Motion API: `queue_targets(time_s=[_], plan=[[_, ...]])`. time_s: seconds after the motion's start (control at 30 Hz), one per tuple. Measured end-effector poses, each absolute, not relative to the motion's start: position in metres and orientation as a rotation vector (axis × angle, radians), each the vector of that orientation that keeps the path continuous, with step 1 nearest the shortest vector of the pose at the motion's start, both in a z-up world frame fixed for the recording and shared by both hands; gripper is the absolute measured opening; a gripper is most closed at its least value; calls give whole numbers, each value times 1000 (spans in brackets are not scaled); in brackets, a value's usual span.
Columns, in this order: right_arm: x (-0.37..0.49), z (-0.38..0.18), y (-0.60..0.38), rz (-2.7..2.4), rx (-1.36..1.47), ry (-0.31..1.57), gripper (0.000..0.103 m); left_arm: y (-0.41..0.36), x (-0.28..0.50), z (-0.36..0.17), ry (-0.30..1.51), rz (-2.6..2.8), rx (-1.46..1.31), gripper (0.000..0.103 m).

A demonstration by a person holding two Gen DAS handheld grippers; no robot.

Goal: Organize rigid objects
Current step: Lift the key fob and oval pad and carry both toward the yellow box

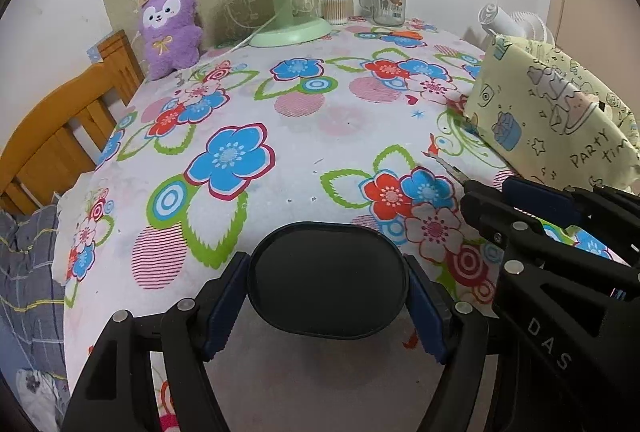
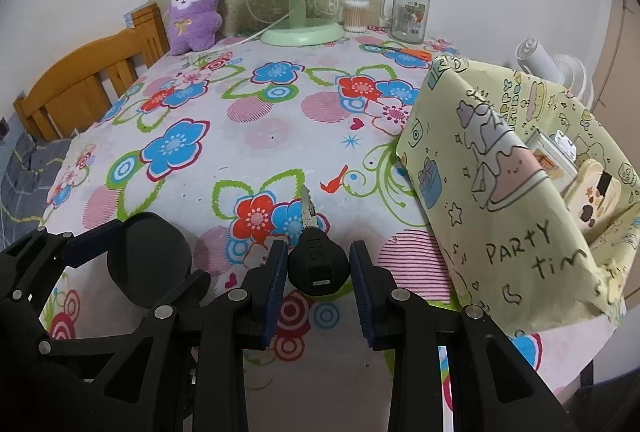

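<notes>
Already midway: left gripper (image 1: 326, 306) fingers clamp black case (image 1: 327, 280); right gripper (image 2: 319, 288) fingers apart around key (image 2: 316, 260), ungripped; bag (image 2: 504, 191) at 2 o'clock holds some items.

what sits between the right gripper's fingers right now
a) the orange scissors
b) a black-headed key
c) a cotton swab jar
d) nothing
b: in the right wrist view the key lies on the tablecloth with its black head between the right gripper fingers, metal blade pointing away. The left pad touches the head, but a gap shows on the right side.
</notes>
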State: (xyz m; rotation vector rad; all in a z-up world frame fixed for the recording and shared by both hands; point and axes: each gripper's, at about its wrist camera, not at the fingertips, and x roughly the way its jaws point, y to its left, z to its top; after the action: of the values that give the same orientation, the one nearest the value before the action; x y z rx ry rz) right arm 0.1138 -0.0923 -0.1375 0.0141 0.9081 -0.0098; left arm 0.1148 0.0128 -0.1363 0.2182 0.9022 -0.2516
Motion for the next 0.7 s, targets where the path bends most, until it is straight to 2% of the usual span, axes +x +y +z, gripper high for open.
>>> queue_targets(time_s=[0.7], plan=[[84,-92,-101,30,-5,843,35,4,83,-92,851,-214,190,76]])
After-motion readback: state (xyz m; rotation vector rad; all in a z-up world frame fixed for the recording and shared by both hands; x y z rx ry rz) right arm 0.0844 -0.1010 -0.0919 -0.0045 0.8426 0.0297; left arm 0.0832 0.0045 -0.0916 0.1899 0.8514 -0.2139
